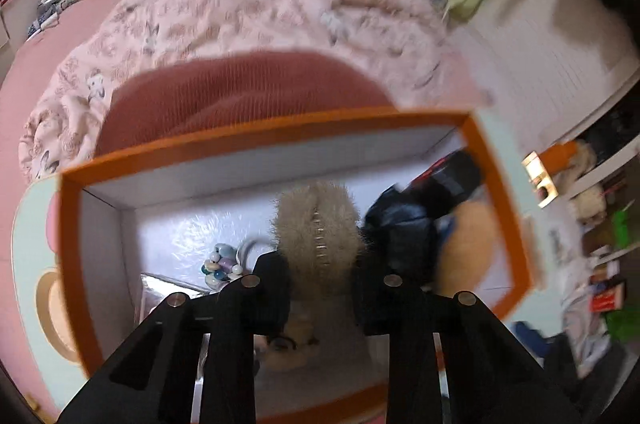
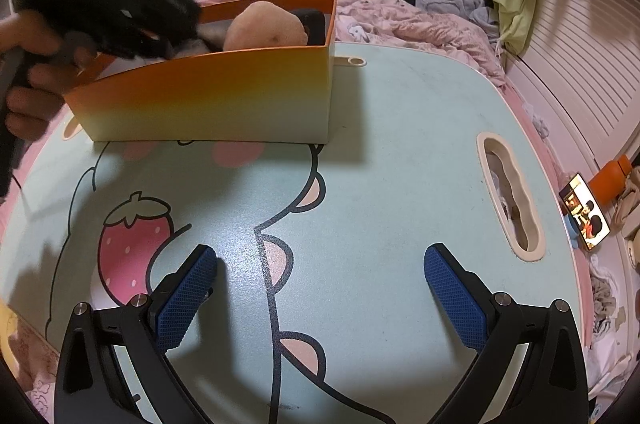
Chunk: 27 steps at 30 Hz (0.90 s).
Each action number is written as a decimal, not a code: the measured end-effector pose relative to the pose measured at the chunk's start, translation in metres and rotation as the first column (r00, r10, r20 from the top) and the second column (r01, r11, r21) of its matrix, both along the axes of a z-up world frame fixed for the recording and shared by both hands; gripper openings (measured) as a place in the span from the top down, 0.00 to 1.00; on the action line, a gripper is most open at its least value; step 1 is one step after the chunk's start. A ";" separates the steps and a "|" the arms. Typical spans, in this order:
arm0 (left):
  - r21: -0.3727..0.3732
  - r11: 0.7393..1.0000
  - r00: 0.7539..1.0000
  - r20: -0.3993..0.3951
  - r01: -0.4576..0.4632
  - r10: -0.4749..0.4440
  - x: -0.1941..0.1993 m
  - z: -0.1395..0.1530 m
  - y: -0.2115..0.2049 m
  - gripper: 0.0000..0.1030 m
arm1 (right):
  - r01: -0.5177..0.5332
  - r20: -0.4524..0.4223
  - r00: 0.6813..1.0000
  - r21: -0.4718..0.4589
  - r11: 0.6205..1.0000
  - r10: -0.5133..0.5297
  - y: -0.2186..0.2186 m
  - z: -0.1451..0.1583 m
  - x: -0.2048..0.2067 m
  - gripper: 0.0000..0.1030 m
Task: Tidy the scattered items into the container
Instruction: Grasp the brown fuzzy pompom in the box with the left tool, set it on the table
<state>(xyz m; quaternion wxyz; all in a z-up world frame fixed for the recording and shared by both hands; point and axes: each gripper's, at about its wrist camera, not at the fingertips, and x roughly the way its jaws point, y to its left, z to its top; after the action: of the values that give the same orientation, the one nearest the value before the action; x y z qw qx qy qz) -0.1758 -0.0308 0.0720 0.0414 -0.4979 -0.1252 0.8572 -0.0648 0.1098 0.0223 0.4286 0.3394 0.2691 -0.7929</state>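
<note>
We hold the left hand-held gripper (image 1: 320, 264) over the orange box (image 1: 256, 140), jaws clamped on a furry hair clip (image 1: 318, 224). The clip hangs inside the box opening, above a bead bracelet (image 1: 224, 266) and beside dark items (image 1: 404, 228) near the box's right wall. The box sits at the far left part of the table (image 2: 400, 144). To do this well, we should lower the clip below the rim over the bare floor of the box, then release and lift straight out without catching the fur. The right hand-held gripper (image 2: 320, 288) has its blue pads wide apart, holding nothing, hovering over the table's near edge. No loose items show on the table there.
</note>
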 end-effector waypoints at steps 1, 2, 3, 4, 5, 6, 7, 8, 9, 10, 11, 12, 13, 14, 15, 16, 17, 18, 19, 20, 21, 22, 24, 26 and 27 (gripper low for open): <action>0.010 1.000 0.999 -0.037 0.004 -0.004 0.007 0.012 -0.002 0.76 | 0.000 0.000 1.000 0.000 1.000 0.000 0.000 0.000 0.000 0.00; 0.022 1.000 0.998 -0.067 0.007 -0.005 0.013 0.022 -0.003 0.76 | -0.001 -0.001 1.000 0.000 1.000 0.001 0.000 0.000 0.000 0.00; 0.040 0.999 0.995 -0.095 0.010 -0.006 0.020 0.033 -0.005 0.76 | -0.001 -0.001 1.000 0.000 1.000 0.001 0.000 0.000 0.000 0.00; 0.059 0.998 0.992 -0.124 0.012 -0.005 0.029 0.043 -0.008 0.76 | -0.002 -0.001 1.000 0.000 1.000 0.002 0.001 0.000 0.000 0.00; 0.078 0.997 0.988 -0.153 0.015 -0.003 0.038 0.052 -0.010 0.76 | -0.003 -0.001 1.000 0.000 1.000 0.003 0.001 0.001 0.000 0.00; 0.095 0.995 0.982 -0.187 0.021 -0.003 0.052 0.060 -0.012 0.75 | -0.003 -0.001 1.000 0.000 1.000 0.003 0.001 0.001 0.000 0.00; 0.104 0.994 0.977 -0.213 0.027 -0.004 0.063 0.066 -0.013 0.75 | -0.004 -0.001 1.000 0.000 1.000 0.004 0.002 0.001 0.000 0.00; 0.104 0.994 0.973 -0.232 0.035 -0.010 0.075 0.067 -0.012 0.75 | -0.004 -0.001 1.000 0.000 1.000 0.004 0.002 0.001 0.000 0.00; 0.102 0.994 0.970 -0.243 0.042 -0.016 0.087 0.066 -0.010 0.75 | -0.005 -0.001 1.000 0.000 1.000 0.005 0.002 0.002 0.000 0.00; 0.095 0.994 0.969 -0.246 0.043 -0.019 0.099 0.060 -0.007 0.75 | -0.005 -0.001 1.000 0.000 1.000 0.005 0.003 0.002 0.000 0.00; 0.086 0.996 0.969 -0.247 0.034 -0.012 0.109 0.054 -0.004 0.75 | -0.006 -0.001 1.000 -0.001 1.000 0.006 0.003 0.002 0.000 0.00; 0.063 0.998 0.969 -0.248 0.008 0.008 0.119 0.045 -0.001 0.75 | -0.006 -0.001 1.000 0.000 1.000 0.006 0.003 0.002 0.000 0.00; 0.033 0.999 0.969 -0.247 -0.013 0.020 0.129 0.034 0.003 0.75 | -0.007 -0.001 1.000 -0.001 1.000 0.007 0.004 0.003 0.000 0.00; 0.009 1.000 0.969 -0.246 -0.023 0.024 0.138 0.023 0.008 0.75 | -0.007 -0.001 1.000 -0.001 1.000 0.007 0.005 0.003 0.000 0.00; 0.004 1.000 0.968 -0.248 -0.029 0.029 0.146 0.010 0.012 0.75 | -0.008 -0.001 1.000 -0.001 1.000 0.008 0.005 0.003 0.000 0.00; 0.014 0.999 0.967 -0.253 -0.033 0.035 0.151 0.000 0.014 0.75 | -0.009 -0.001 1.000 -0.001 1.000 0.009 0.006 0.004 -0.001 0.00; 0.029 0.999 0.964 -0.261 -0.040 0.046 0.156 -0.008 0.014 0.75 | -0.010 -0.001 1.000 -0.001 1.000 0.010 0.007 0.004 -0.001 0.00; 0.041 0.997 0.960 -0.274 -0.058 0.067 0.159 -0.017 0.014 0.75 | -0.011 -0.001 1.000 -0.001 1.000 0.011 0.008 0.005 -0.001 0.00; 0.041 0.996 0.955 -0.283 -0.079 0.087 0.161 -0.023 0.015 0.75 | -0.011 -0.001 1.000 -0.001 1.000 0.011 0.008 0.005 -0.001 0.00; 0.034 0.995 0.953 -0.287 -0.094 0.100 0.161 -0.028 0.015 0.75 | -0.012 -0.002 1.000 0.000 1.000 0.012 0.009 0.005 -0.001 0.00; 0.032 0.994 0.952 -0.286 -0.101 0.106 0.159 -0.032 0.015 0.75 | -0.013 -0.003 1.000 0.000 1.000 0.013 0.009 0.006 -0.001 0.00; 0.043 0.995 0.954 -0.283 -0.094 0.102 0.157 -0.035 0.016 0.75 | -0.014 -0.002 1.000 0.001 1.000 0.014 0.009 0.005 -0.001 0.00; 0.059 0.995 0.954 -0.283 -0.086 0.099 0.158 -0.040 0.017 0.69 | -0.016 0.000 1.000 -0.001 1.000 0.016 0.009 0.005 -0.001 0.00; 0.056 0.992 0.953 -0.277 -0.112 0.124 0.161 -0.044 0.017 0.53 | -0.025 0.009 1.000 -0.018 1.000 0.025 0.009 0.009 0.001 0.00; 0.048 0.991 0.953 -0.270 -0.127 0.135 0.163 -0.047 0.017 0.32 | -0.028 0.006 1.000 -0.033 0.999 0.028 0.009 0.013 0.002 0.01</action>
<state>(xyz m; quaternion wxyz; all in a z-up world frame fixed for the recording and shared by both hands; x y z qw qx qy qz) -0.0128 -0.0137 0.0254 0.0090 -0.3650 -0.1641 0.9164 -0.0632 0.1192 0.0353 0.4461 0.3312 0.2592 -0.7900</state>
